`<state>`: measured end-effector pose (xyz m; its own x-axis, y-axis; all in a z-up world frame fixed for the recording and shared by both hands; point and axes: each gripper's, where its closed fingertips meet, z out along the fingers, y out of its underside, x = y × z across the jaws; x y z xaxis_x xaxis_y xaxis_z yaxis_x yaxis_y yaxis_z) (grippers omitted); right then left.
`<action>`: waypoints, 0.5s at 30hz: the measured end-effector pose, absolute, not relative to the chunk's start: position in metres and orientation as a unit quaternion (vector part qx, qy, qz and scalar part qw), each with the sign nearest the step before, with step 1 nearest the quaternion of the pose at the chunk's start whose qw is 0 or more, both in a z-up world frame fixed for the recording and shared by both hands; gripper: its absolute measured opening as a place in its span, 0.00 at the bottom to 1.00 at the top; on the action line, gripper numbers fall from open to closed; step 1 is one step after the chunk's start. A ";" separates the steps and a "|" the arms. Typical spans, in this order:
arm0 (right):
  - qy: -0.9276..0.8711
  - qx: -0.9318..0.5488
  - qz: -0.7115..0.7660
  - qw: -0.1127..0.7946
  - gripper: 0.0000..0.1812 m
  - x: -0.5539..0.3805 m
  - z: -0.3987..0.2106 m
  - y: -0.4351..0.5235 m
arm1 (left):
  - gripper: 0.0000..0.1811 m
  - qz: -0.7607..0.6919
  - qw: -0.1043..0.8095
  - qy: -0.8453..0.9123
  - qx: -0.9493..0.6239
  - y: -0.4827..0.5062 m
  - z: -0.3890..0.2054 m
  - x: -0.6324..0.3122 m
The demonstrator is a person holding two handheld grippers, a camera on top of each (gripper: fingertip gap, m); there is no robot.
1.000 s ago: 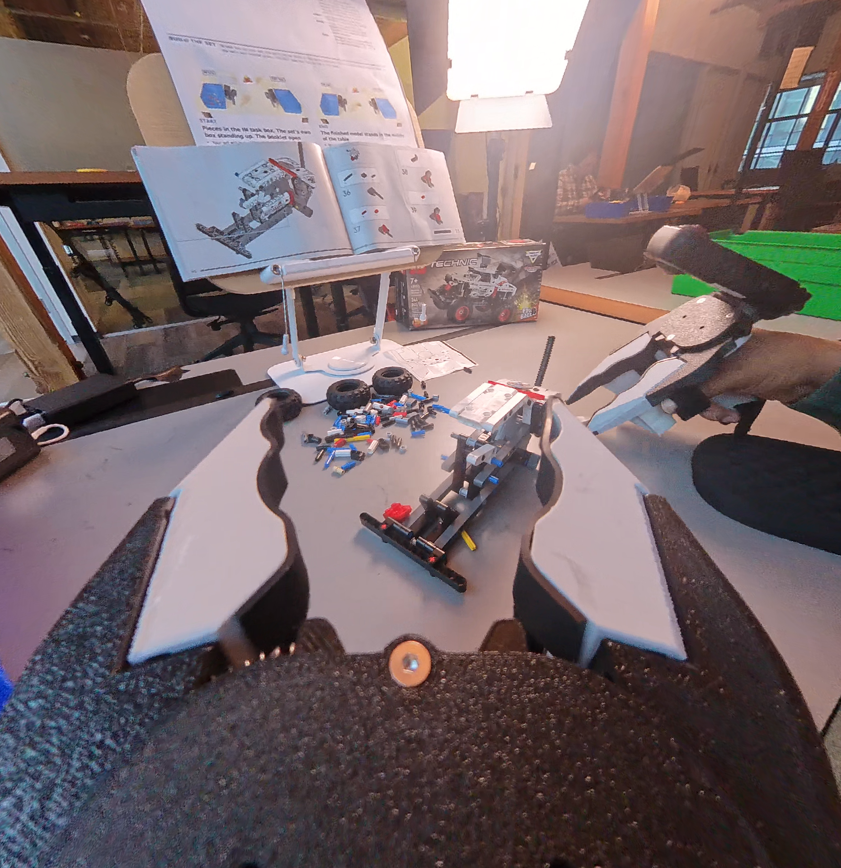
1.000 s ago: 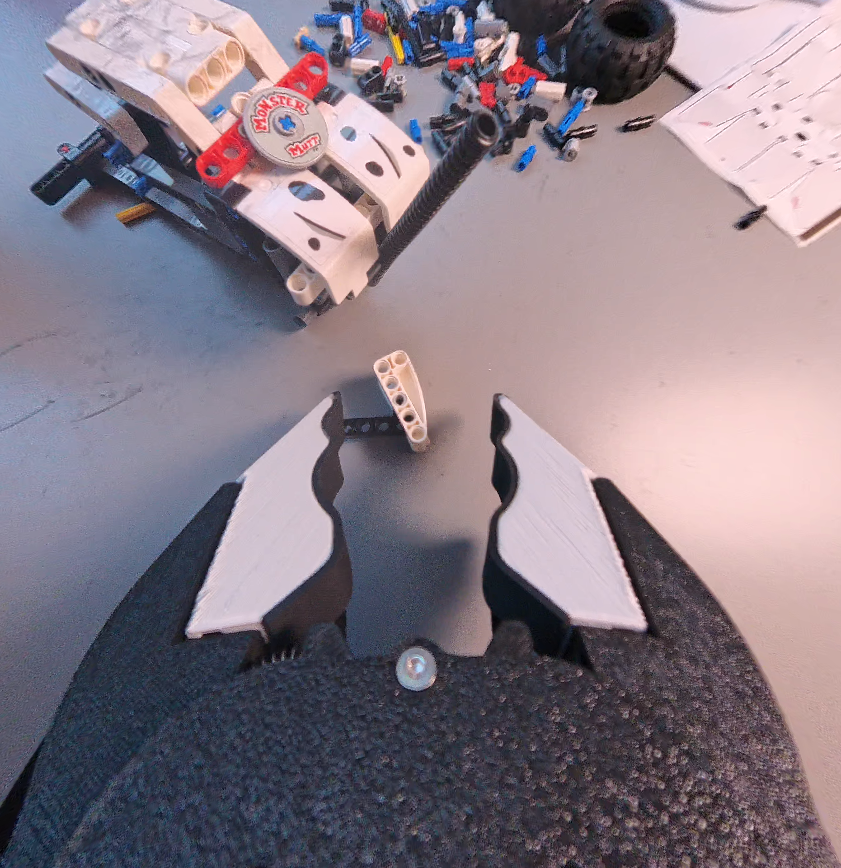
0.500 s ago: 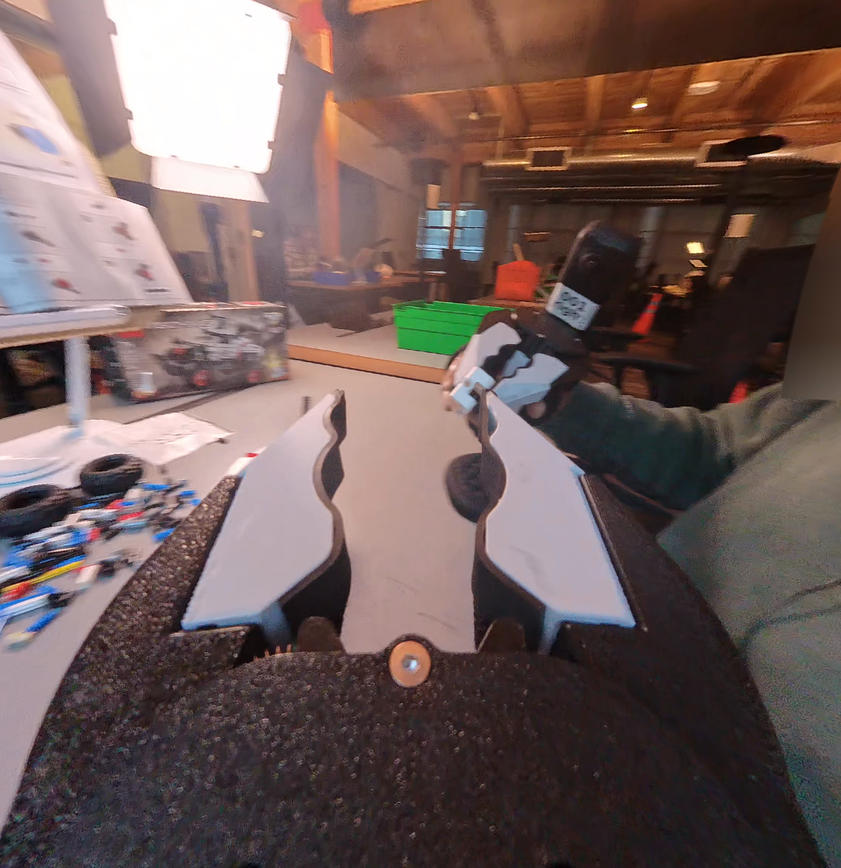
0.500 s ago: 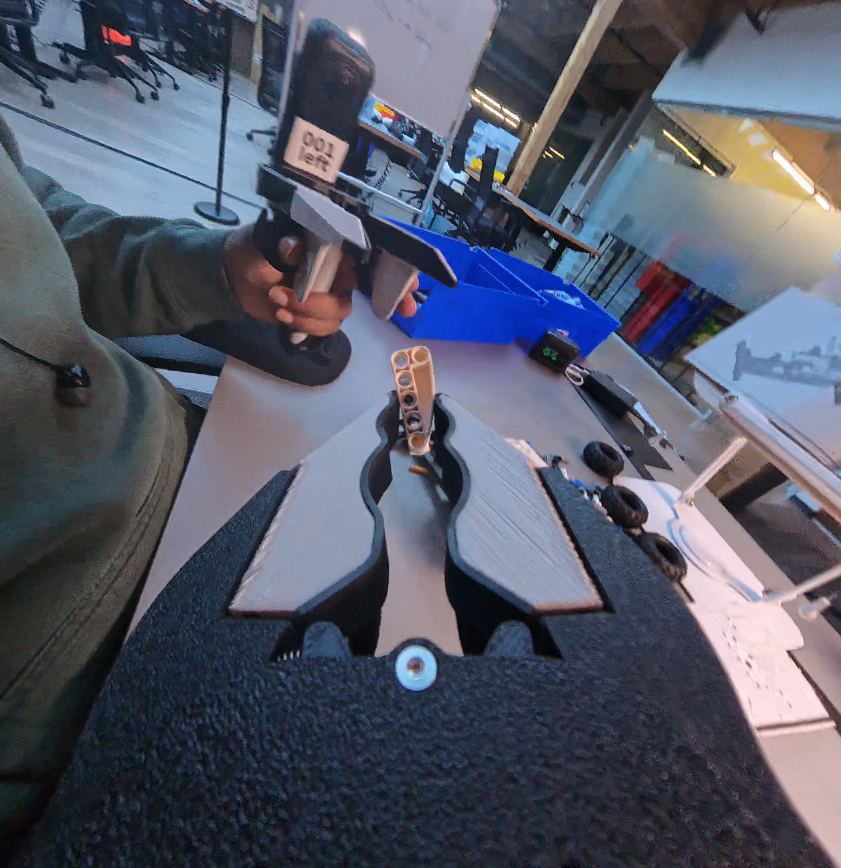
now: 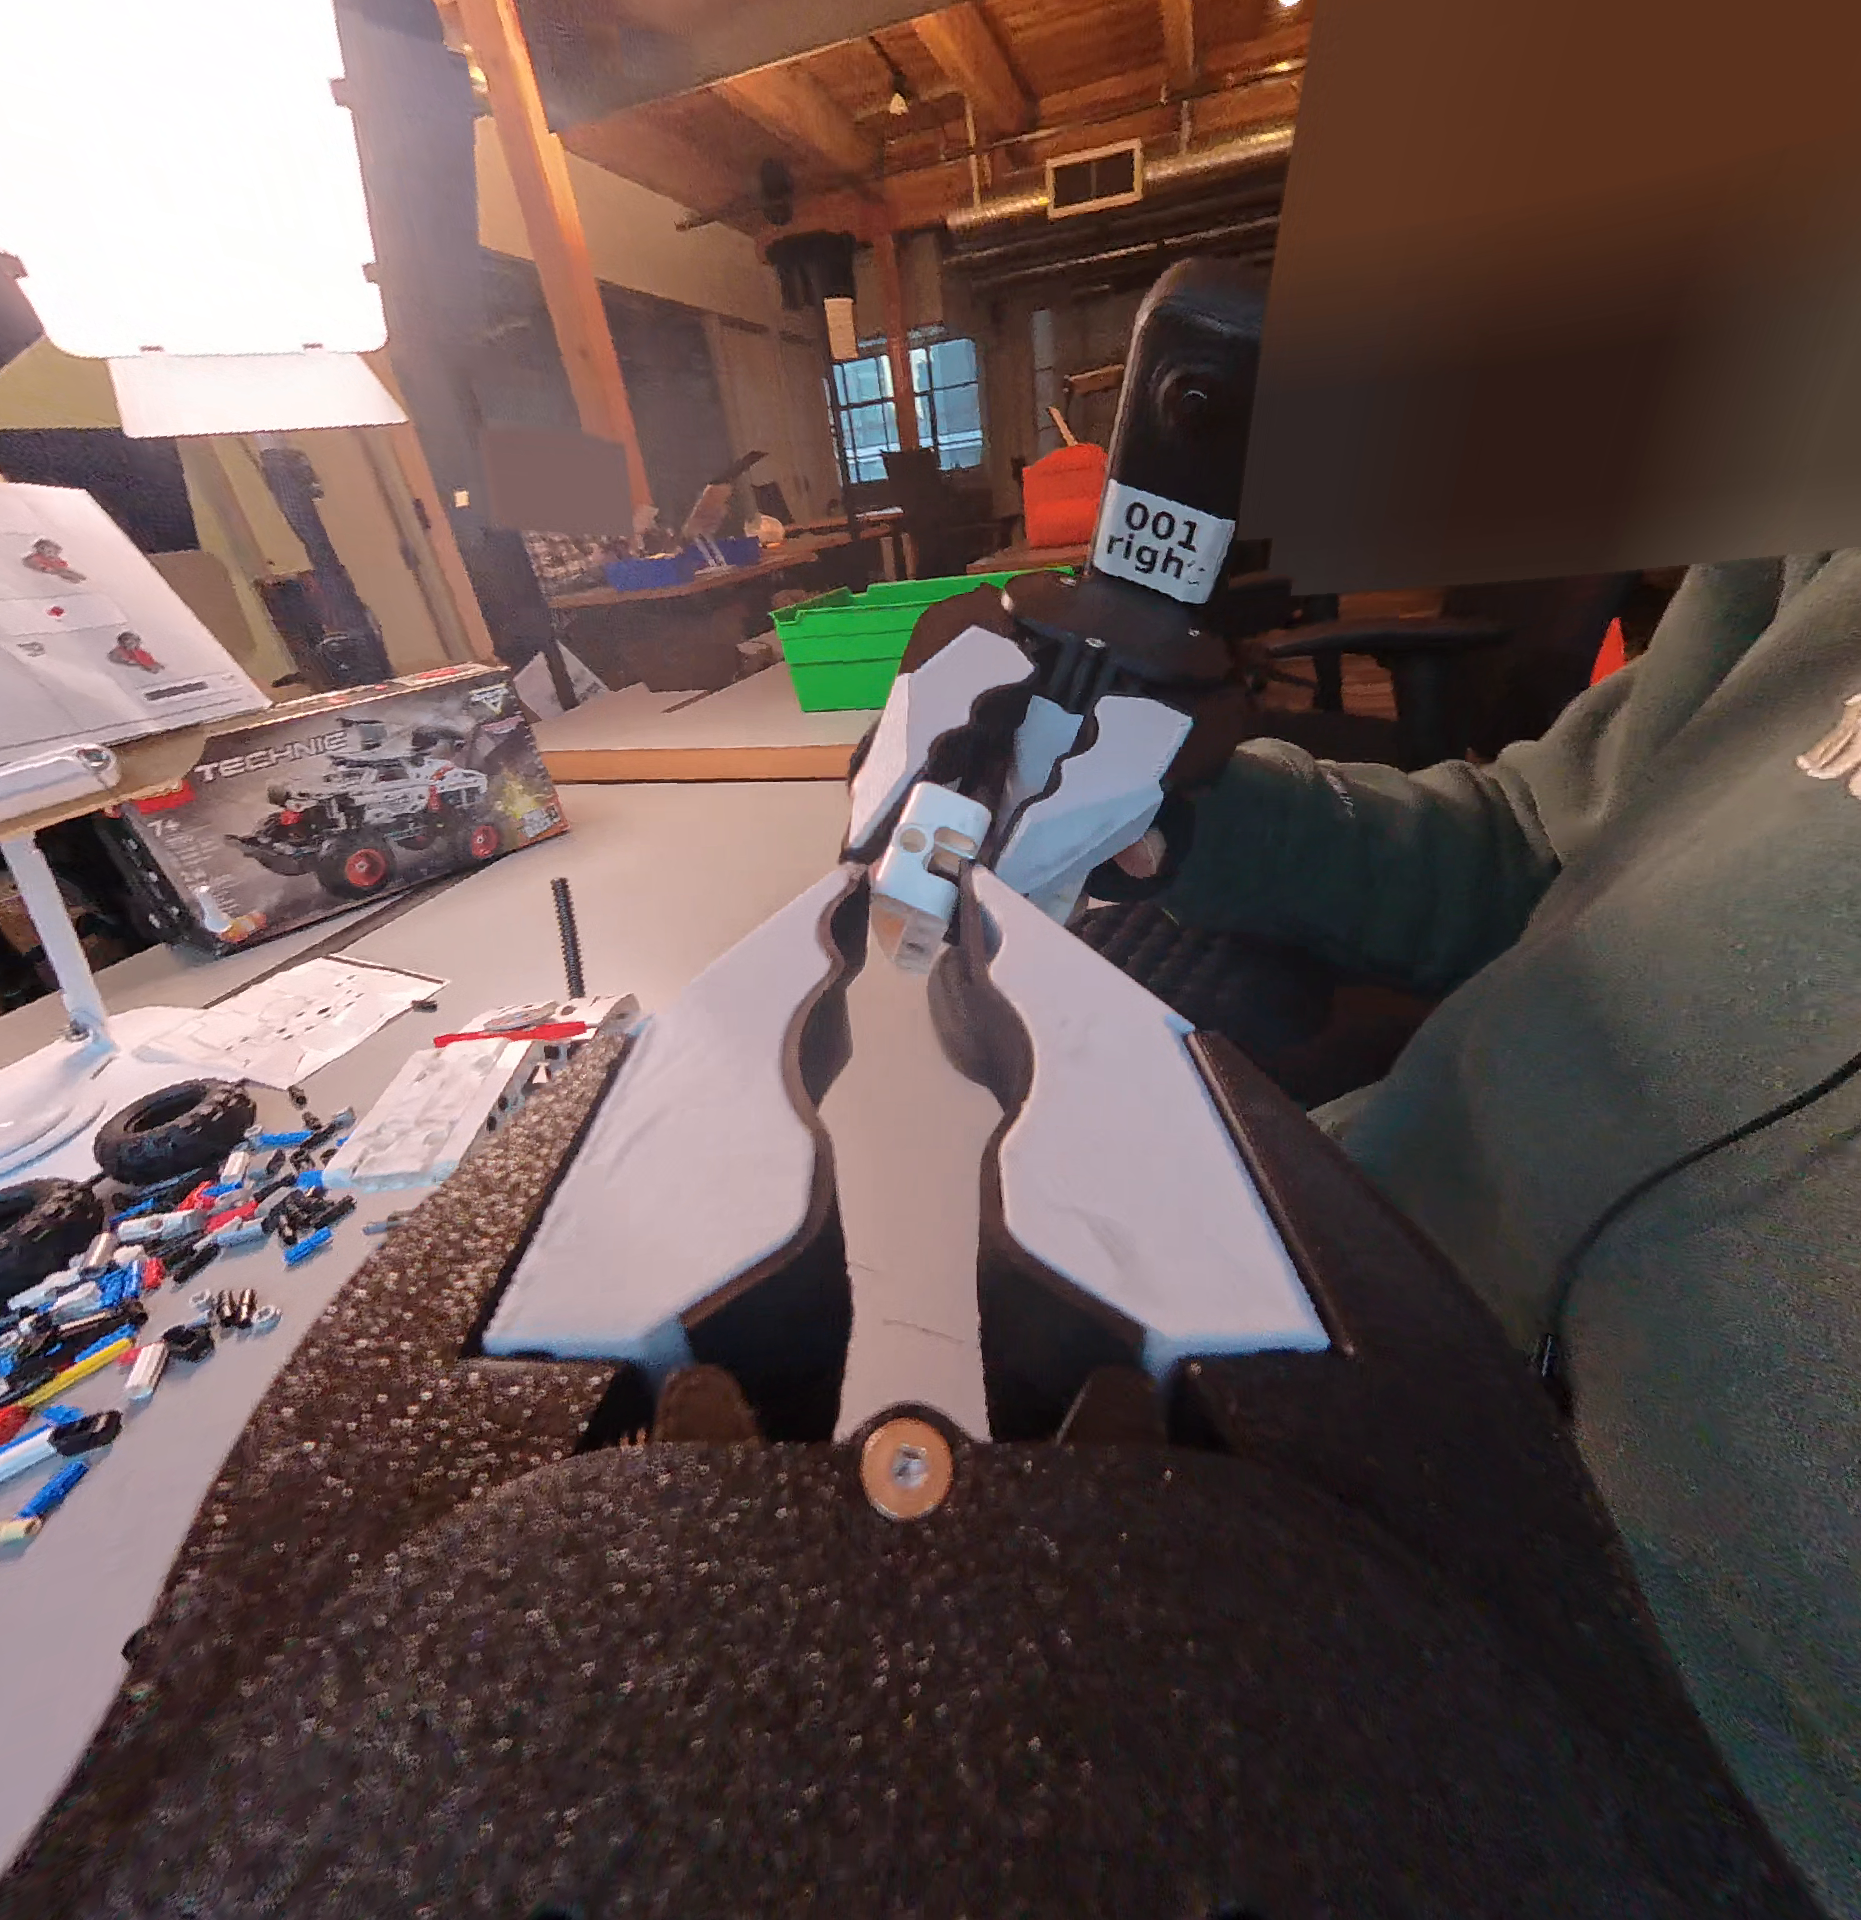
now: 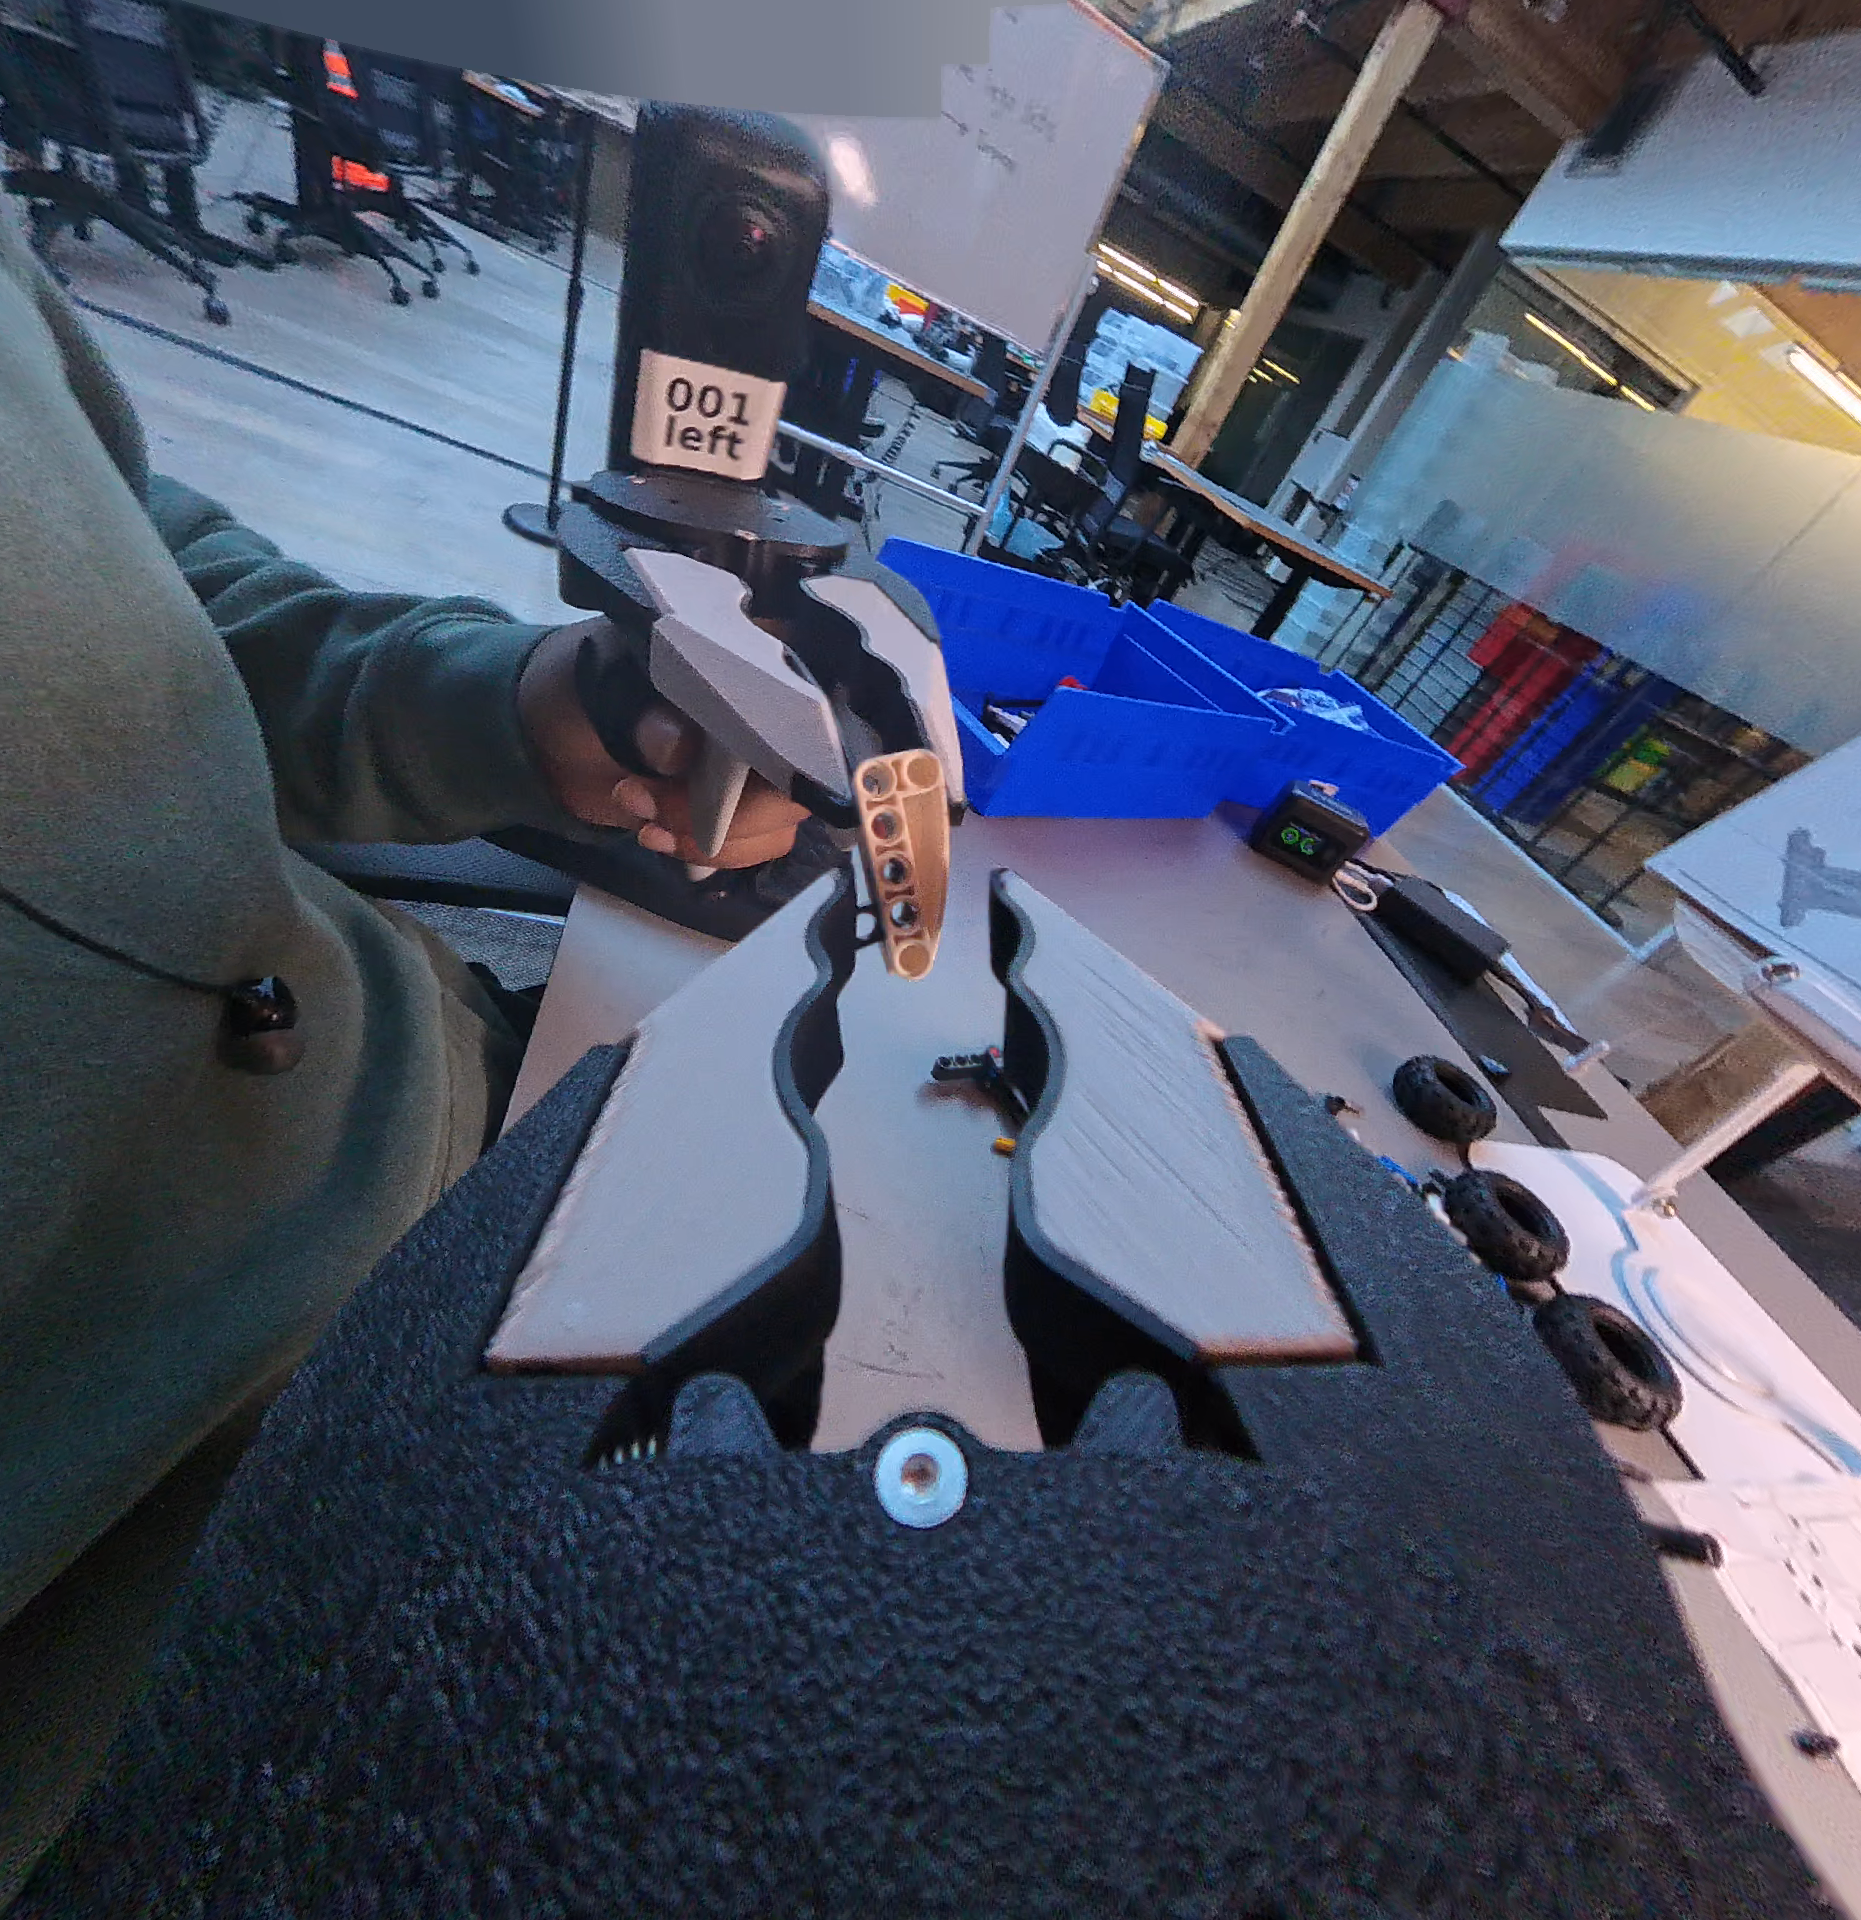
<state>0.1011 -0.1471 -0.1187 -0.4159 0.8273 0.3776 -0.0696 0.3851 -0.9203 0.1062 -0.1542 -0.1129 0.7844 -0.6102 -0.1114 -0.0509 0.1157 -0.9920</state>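
Left hand-held gripper [image 5: 910, 883], in my left hand, is nearly closed, its two tips pinching a small white beam with a row of holes [image 5: 921, 868]. My right hand-held gripper [image 6: 921, 894] faces it tip to tip and stands parted. In its own view the beam hangs in the gap between its fingers, close against the left one, though I cannot tell whether it touches. The beam is up in the air above the near edge of the grey desk [image 5: 697, 862], in front of my chest, tilted a little off upright.

On the far side of the desk lies a toy truck box [image 5: 354, 810] on its long side, with a green bin [image 5: 853, 644] behind it on another surface. Two blue bins [image 6: 1113, 727] sit at the left end of the desk. A white booklet stand [image 5: 53, 935] rises at the left edge of the left wrist view, a printed sheet [image 5: 302, 1013] flat beside its foot. The partly built white and grey model [image 5: 458, 1101] lies just beside my left gripper's body. Black tyres [image 5: 173, 1127] rest near the stand's base. Next to them a scatter of small blue, red, black and grey pieces [image 5: 126, 1278] is spread out.
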 end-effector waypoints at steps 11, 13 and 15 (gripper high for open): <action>-0.608 -0.431 0.526 0.409 0.20 0.097 -0.133 -0.152 | 0.09 -0.135 0.775 0.191 -0.587 -0.158 -0.101 0.089; -0.593 -0.436 0.541 0.407 0.15 0.093 -0.131 -0.156 | 0.09 -0.115 0.779 0.195 -0.585 -0.158 -0.102 0.091; -0.587 -0.440 0.542 0.410 0.10 0.089 -0.130 -0.155 | 0.09 -0.105 0.781 0.196 -0.583 -0.158 -0.103 0.093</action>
<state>0.0894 -0.1550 -0.1304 -0.2763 0.9610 0.0050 0.0724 0.0260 -0.9970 0.0934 -0.1584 -0.1031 0.9009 -0.3928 -0.1848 -0.0655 0.2978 -0.9524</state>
